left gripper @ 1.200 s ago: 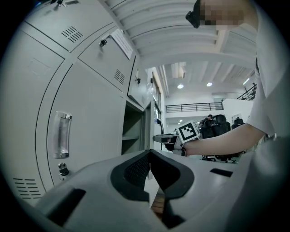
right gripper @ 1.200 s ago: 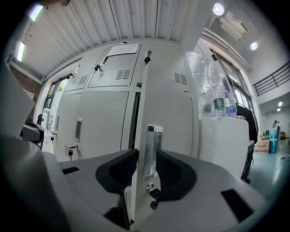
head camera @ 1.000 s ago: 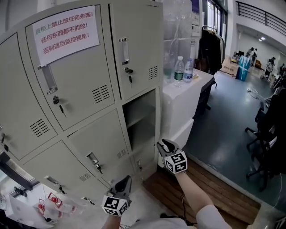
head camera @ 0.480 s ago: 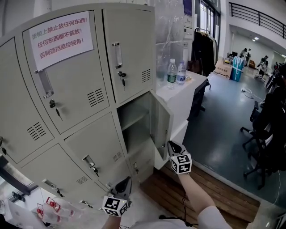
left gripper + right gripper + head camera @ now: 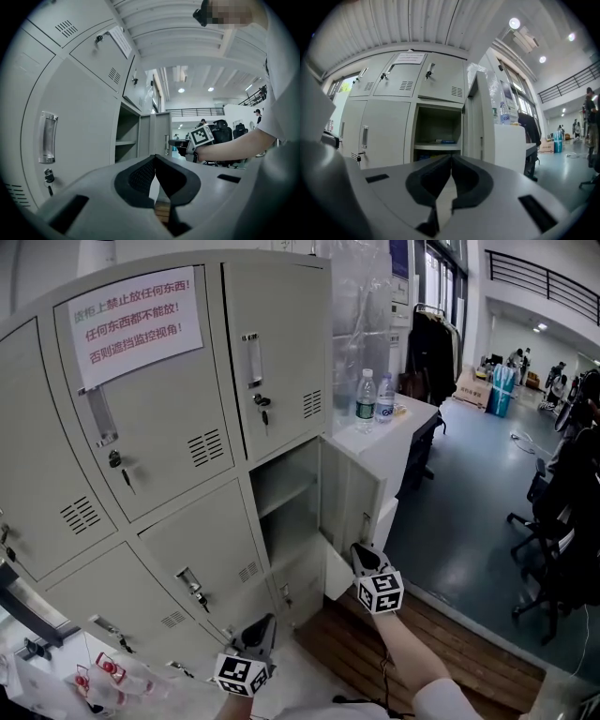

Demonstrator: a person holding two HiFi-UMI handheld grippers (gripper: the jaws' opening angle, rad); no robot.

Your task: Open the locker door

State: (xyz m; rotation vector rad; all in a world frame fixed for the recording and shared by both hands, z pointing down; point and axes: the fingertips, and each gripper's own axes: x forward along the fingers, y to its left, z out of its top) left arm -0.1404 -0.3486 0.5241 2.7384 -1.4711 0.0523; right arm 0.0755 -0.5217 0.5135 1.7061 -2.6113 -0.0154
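Find the door (image 5: 352, 493) in the right column, middle row of the cabinet (image 5: 178, 427), swung out on right-side hinges to about square with the front, baring the compartment (image 5: 281, 474) and its 1 shelf (image 5: 286, 505). Looks like thin painted sheet steel: judged light, stiff, slick to the pads, free on its hinges, apt to swing on or rebound if flicked. Best taken by the free vertical edge, or hooked at the pull near that edge, as on the other doors; calls for a nudge, not a squeeze. Reads as all but done, with at most a little more swing to give. Shows the right gripper (image 5: 361, 551) just beside the door's lower free corner, touching or not impossible to tell, having just been closing its jaws, now pressed together on nothing. Has the left gripper (image 5: 265, 622) low by the bottom lockers, well apart from the door, jaws likewise together and empty. Beyond, 2 bottles (image 5: 374, 397) on a white counter (image 5: 394, 432).
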